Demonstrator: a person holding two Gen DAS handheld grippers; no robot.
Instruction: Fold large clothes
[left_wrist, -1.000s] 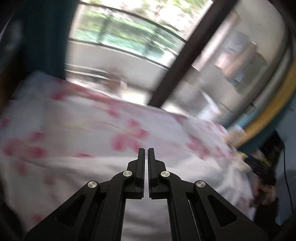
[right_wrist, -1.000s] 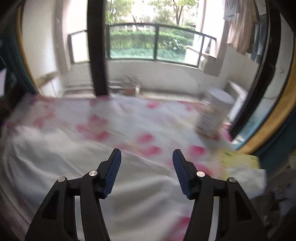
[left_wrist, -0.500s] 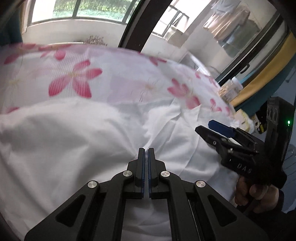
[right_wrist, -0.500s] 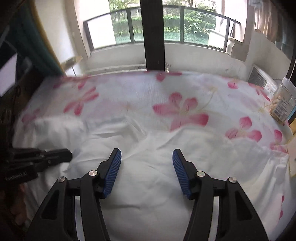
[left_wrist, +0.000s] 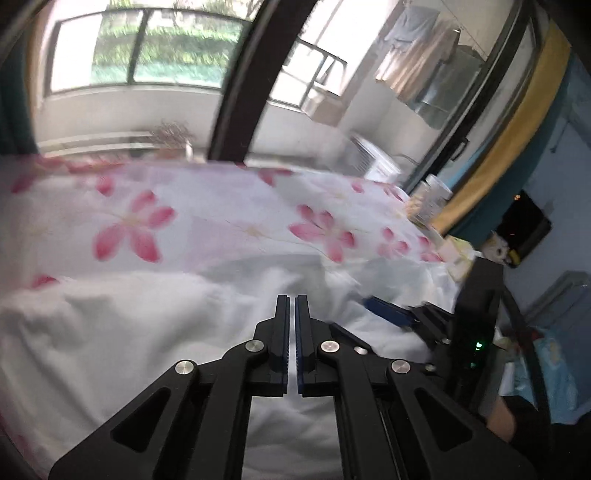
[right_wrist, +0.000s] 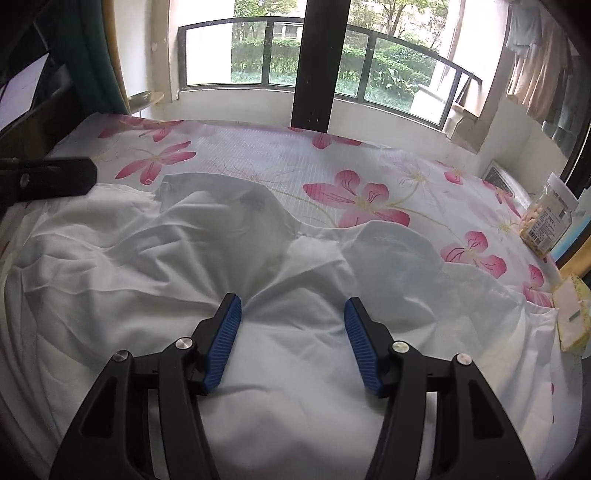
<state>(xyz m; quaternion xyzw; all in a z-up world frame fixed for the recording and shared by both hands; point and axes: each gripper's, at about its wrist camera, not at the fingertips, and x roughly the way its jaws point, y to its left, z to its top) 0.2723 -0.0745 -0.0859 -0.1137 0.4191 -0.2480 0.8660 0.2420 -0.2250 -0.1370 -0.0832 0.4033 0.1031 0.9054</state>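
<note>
You have no fold made yet: the white garment lies rumpled and spread on the flowered bedsheet, its far edge bunched, creases running everywhere. All folding remains, by my reading. Your left gripper hangs over the cloth with jaws pressed together on nothing. Your right gripper hovers above the garment's middle, jaws parted about halfway, gripping nothing. The fabric looks thin, limp, faintly bluish-white.

Black hand-held gripper, blue ribbed pads (silver screws)
</note>
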